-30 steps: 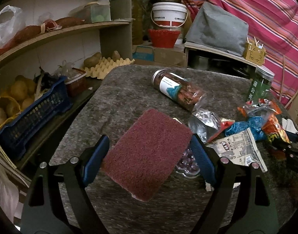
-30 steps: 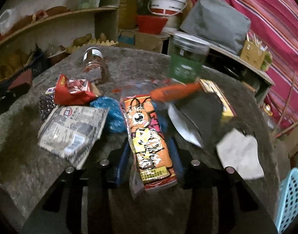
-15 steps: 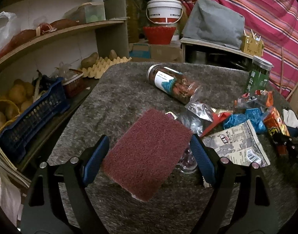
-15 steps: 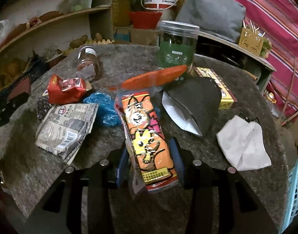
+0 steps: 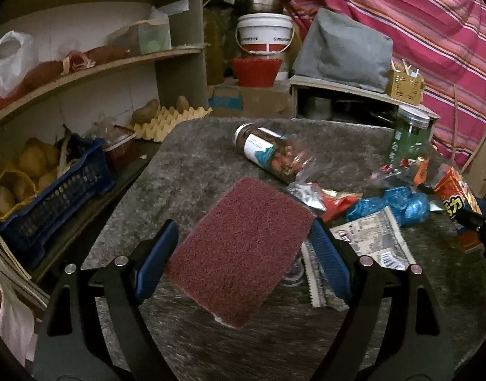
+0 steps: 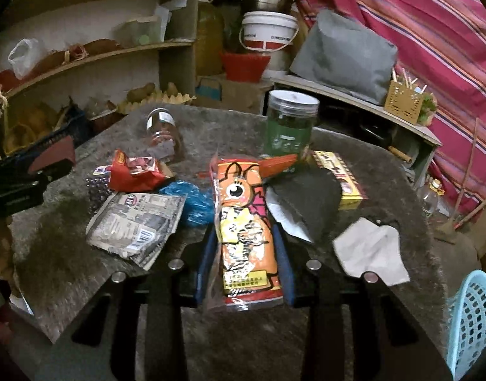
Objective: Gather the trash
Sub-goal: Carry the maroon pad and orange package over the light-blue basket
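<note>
Lengthwise between tongs (image 6: pixel 245 260): orange wrapper (image 6: pixel 243 222).

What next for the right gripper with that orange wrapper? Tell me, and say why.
Probably carry it right to the blue basket and release. The right gripper, whose jaws have just been closing, pinches the orange snack wrapper, apparently lifted off the table; the basket stands just past its edge.

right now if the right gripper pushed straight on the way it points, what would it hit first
Probably the green jar: it stands straight beyond the orange snack wrapper clamped in the right gripper. The orange strip before it may come first; depth is unclear.
</note>
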